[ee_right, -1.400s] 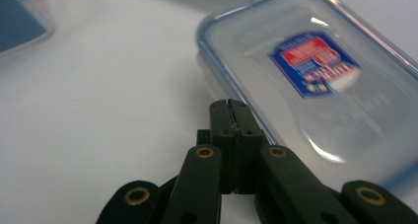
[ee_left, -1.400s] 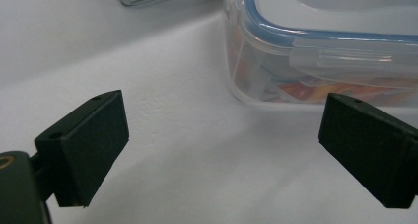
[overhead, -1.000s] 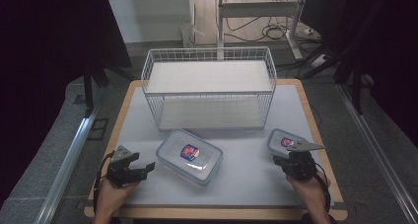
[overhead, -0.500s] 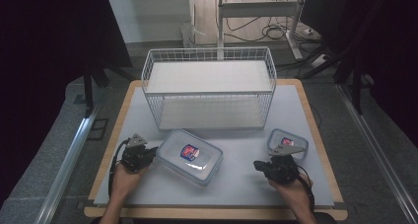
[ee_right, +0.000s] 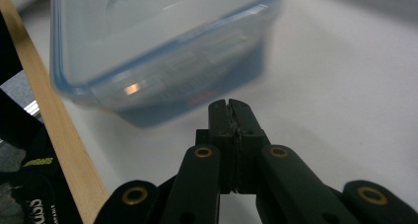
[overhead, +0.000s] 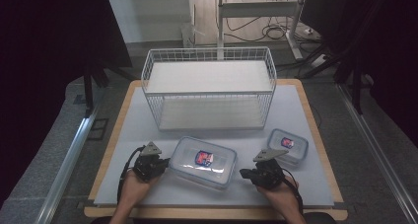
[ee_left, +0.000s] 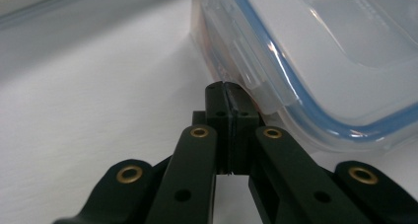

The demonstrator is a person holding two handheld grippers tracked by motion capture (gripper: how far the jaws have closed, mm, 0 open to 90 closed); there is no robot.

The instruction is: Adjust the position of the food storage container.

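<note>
High view: a white wire basket (overhead: 209, 93) with an upper shelf stands at the far middle of the table (overhead: 305, 110), which is covered by a pale mat inside a wooden rim. In front of the basket, near the person's edge, lies a large clear container (overhead: 203, 162) with a blue-sealed snap lid and a red and blue label on top. A smaller container (overhead: 287, 145) of the same kind sits to its right, well apart from it.

The left gripper (overhead: 158, 165) lies low at the large container's left end, held in the left hand (overhead: 132, 187), with its tip right at the container's side. The right gripper (overhead: 246, 173) is held in the right hand (overhead: 278, 189) just off the large container's right near corner and points toward it; the smaller container is behind it.

In the left gripper view, the jaws of the left gripper (ee_left: 227, 93) are pressed together with nothing between them. Their tip sits just under the lid clip (ee_left: 251, 71) on the side of the large container (ee_left: 315, 61); whether it touches the clip I cannot tell.

In the right gripper view, the jaws of the right gripper (ee_right: 229, 108) are also pressed together and hold nothing. The large container (ee_right: 157, 51) lies just ahead, blurred, with a small gap of white mat between it and the tip. The wooden rim (ee_right: 54, 135) runs along the left.
</note>
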